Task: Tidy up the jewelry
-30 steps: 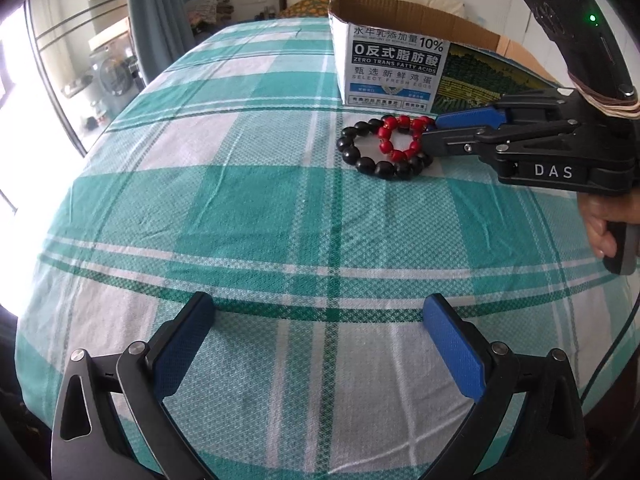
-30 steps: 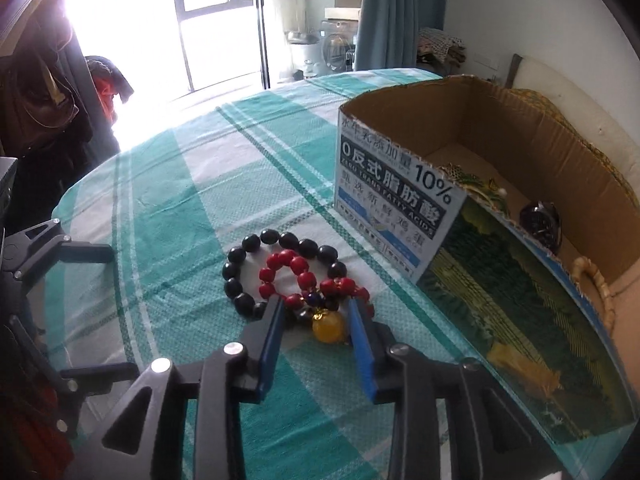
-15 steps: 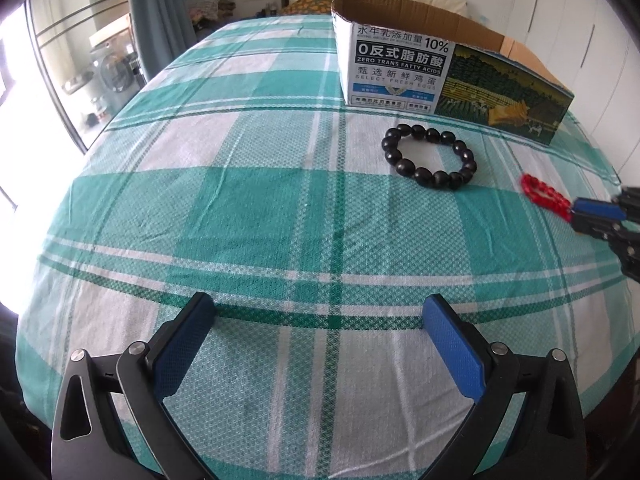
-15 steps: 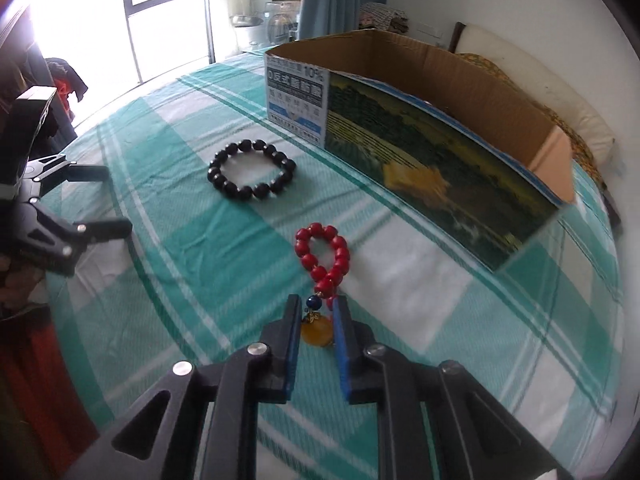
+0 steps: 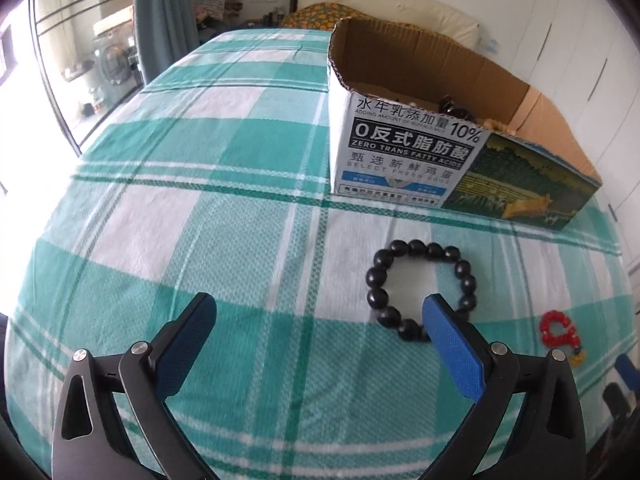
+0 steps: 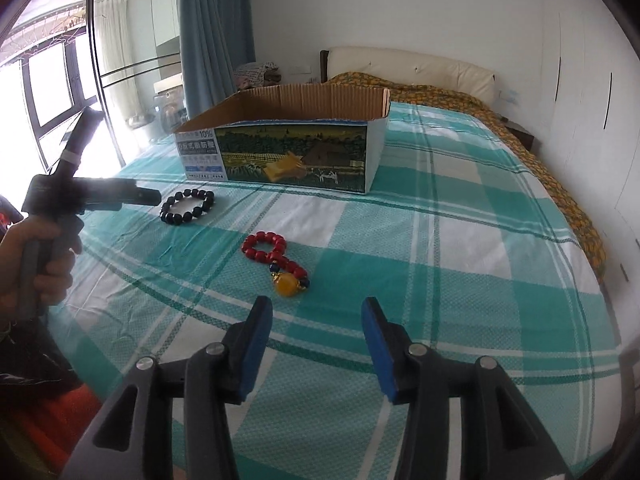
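A black bead bracelet (image 5: 420, 288) lies flat on the green checked cloth; it also shows in the right wrist view (image 6: 187, 205). My left gripper (image 5: 318, 312) is open just before it, the right finger over its near edge, and it shows from the side in the right wrist view (image 6: 154, 197). A red bead bracelet with a yellow pendant (image 6: 276, 258) lies loose on the cloth, also at the left wrist view's right edge (image 5: 558, 328). My right gripper (image 6: 316, 310) is open and empty, just behind the red bracelet.
An open cardboard box (image 5: 440, 128) stands behind the bracelets and holds a few items; it also shows in the right wrist view (image 6: 296, 152). The checked cloth (image 6: 440, 240) covers a bed with a cream headboard (image 6: 412, 70). Windows are at the left.
My right gripper dragged the red bracelet away from the black one, opened and let it go, then drew back. My left gripper moved forward up to the black bracelet.
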Demonstrator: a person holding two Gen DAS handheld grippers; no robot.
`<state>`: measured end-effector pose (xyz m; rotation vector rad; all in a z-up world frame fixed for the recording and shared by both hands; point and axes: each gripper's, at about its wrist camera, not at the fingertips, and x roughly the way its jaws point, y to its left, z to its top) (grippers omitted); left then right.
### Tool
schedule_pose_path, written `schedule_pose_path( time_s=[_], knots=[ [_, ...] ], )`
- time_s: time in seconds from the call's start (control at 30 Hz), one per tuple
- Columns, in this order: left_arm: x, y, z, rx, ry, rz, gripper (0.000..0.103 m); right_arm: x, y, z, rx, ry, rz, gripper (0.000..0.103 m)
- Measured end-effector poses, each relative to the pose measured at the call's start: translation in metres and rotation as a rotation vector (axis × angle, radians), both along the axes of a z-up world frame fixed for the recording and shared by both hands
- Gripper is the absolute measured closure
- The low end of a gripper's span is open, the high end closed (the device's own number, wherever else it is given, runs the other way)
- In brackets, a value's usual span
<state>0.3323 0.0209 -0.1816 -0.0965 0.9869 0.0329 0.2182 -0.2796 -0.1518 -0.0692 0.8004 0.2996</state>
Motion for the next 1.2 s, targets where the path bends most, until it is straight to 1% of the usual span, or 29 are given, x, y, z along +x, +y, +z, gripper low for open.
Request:
schedule_pose_path(
  time_s=[0.07,0.1,0.13,0.2,0.3,0.37,0.43,0.47,0.5,0.53,0.57,0.63,0.67,0.7,0.73,0.8,0.83,0.9,0.97,1.03,1.1,1.13,1.2],
  knots=[
    [0.009,-0.003,-0.011,0.042,0.036,0.002,0.001,0.004,0.004,-0.002,0.003,0.011,0.026,0.056],
    [0.01,-0.003,-0.014,0.055,0.042,0.003,0.0,0.007,0.01,-0.005,-0.004,0.019,0.036,0.056],
    [0.008,-0.003,-0.013,0.067,0.028,-0.003,0.0,0.009,0.012,-0.006,-0.01,0.023,0.043,0.056],
    [0.004,-0.002,-0.014,0.065,0.028,-0.012,0.0,0.013,0.017,-0.008,-0.02,0.032,0.067,0.056],
    [-0.005,0.0,-0.014,0.059,0.018,-0.019,0.001,0.026,0.027,-0.017,-0.067,0.064,0.11,0.056],
    [-0.013,-0.001,-0.012,0.057,0.011,-0.032,0.004,0.034,0.035,-0.025,-0.096,0.082,0.131,0.056],
    [-0.018,-0.004,-0.01,0.055,-0.008,-0.053,0.015,0.038,0.043,-0.031,-0.118,0.08,0.156,0.056],
    [-0.021,-0.006,-0.009,0.056,-0.018,-0.068,0.018,0.04,0.046,-0.033,-0.123,0.074,0.163,0.056],
    [-0.023,-0.009,-0.008,0.056,-0.029,-0.085,0.027,0.041,0.046,-0.033,-0.109,0.066,0.161,0.059],
    [-0.028,-0.014,-0.006,0.055,-0.038,-0.102,0.036,0.043,0.045,-0.032,-0.089,0.072,0.154,0.067],
    [-0.03,-0.017,-0.005,0.054,-0.045,-0.12,0.041,0.045,0.043,-0.031,-0.062,0.08,0.141,0.078],
    [-0.034,-0.023,-0.003,0.051,-0.055,-0.153,0.063,0.046,0.034,-0.028,0.004,0.09,0.108,0.079],
    [-0.036,-0.026,-0.002,0.049,-0.059,-0.165,0.069,0.045,0.03,-0.026,0.031,0.09,0.092,0.084],
    [-0.039,-0.027,-0.002,0.042,-0.061,-0.175,0.081,0.045,0.026,-0.024,0.047,0.091,0.075,0.085],
    [-0.04,-0.029,-0.001,0.036,-0.062,-0.18,0.087,0.044,0.022,-0.021,0.057,0.09,0.059,0.085],
    [-0.044,-0.03,0.0,0.021,-0.065,-0.18,0.088,0.043,0.017,-0.019,0.065,0.094,0.041,0.085],
    [-0.046,-0.029,0.0,0.005,-0.065,-0.179,0.091,0.041,0.015,-0.019,0.067,0.095,0.034,0.085],
    [-0.05,-0.026,0.001,-0.025,-0.059,-0.177,0.092,0.042,0.008,-0.019,0.1,0.108,0.012,0.085],
    [-0.053,-0.024,0.003,-0.055,-0.051,-0.175,0.092,0.045,-0.008,-0.02,0.205,0.14,-0.052,0.085],
    [-0.051,-0.019,0.002,-0.074,-0.046,-0.171,0.092,0.049,-0.031,-0.025,0.325,0.182,-0.153,0.085],
    [-0.052,-0.019,0.002,-0.076,-0.048,-0.171,0.092,0.057,-0.05,-0.033,0.391,0.218,-0.234,0.084],
    [-0.053,-0.019,0.001,-0.074,-0.05,-0.171,0.092,0.059,-0.055,-0.036,0.386,0.226,-0.263,0.083],
    [-0.054,-0.021,0.001,-0.067,-0.054,-0.173,0.092,0.059,-0.057,-0.037,0.366,0.212,-0.256,0.083]
  ],
)
